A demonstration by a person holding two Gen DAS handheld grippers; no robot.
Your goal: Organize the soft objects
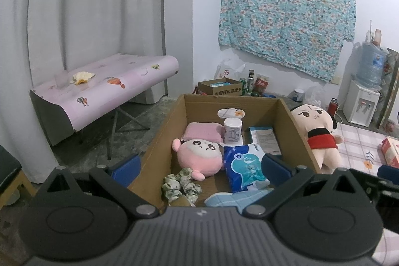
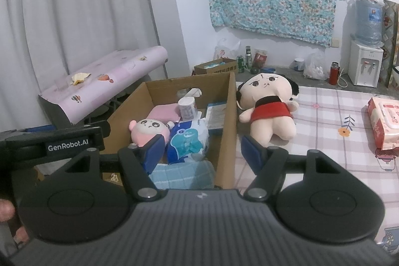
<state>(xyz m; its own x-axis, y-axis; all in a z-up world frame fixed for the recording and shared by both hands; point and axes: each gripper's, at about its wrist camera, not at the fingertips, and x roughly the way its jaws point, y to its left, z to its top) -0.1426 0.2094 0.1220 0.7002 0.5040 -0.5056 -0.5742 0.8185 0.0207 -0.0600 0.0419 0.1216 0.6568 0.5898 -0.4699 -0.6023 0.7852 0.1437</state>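
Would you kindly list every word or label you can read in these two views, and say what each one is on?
"GenRobot.AI": on the left gripper, its black body.
Chinese characters on the small cardboard box by the wall: too blurred to quote reliably.
Print on the blue tissue pack, white roll and red wipes pack: too small to read.

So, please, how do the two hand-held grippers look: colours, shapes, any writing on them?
Both look alike. The left hand-held gripper and the right hand-held gripper each have a dark grey ribbed body, two round black discs, black triangular link arms with silver pivots, and blue fingers. The right wrist view shows white "GenRobot.AI" lettering on the left one's side. No cables are visible.
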